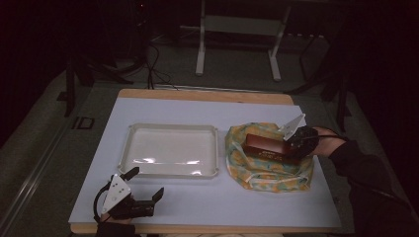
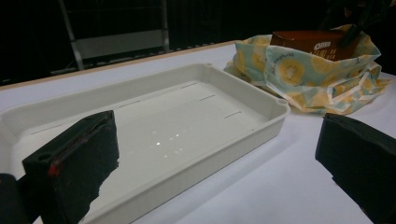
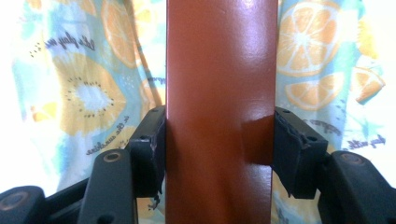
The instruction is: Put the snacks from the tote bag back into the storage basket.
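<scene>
A long reddish-brown box (image 1: 264, 145) lies in the mouth of a fruit-print cloth bag (image 1: 267, 173) on the right of the table. My right gripper (image 1: 290, 147) is shut on the box's right end. In the right gripper view the pads press both sides of the box (image 3: 219, 84), with the bag's (image 3: 84, 88) orange and kiwi print behind it. My left gripper (image 1: 146, 181) rests open near the table's front left, below the white tray (image 1: 170, 128). Its black jaws (image 2: 215, 158) stand wide apart with nothing between them.
The white tray (image 2: 261, 100) is empty and sits mid-table, left of the bag (image 2: 299, 74) and box (image 2: 308, 42). A white sheet (image 1: 207, 202) covers the wooden table. Metal stand legs (image 1: 200, 54) rise on the floor beyond the far edge.
</scene>
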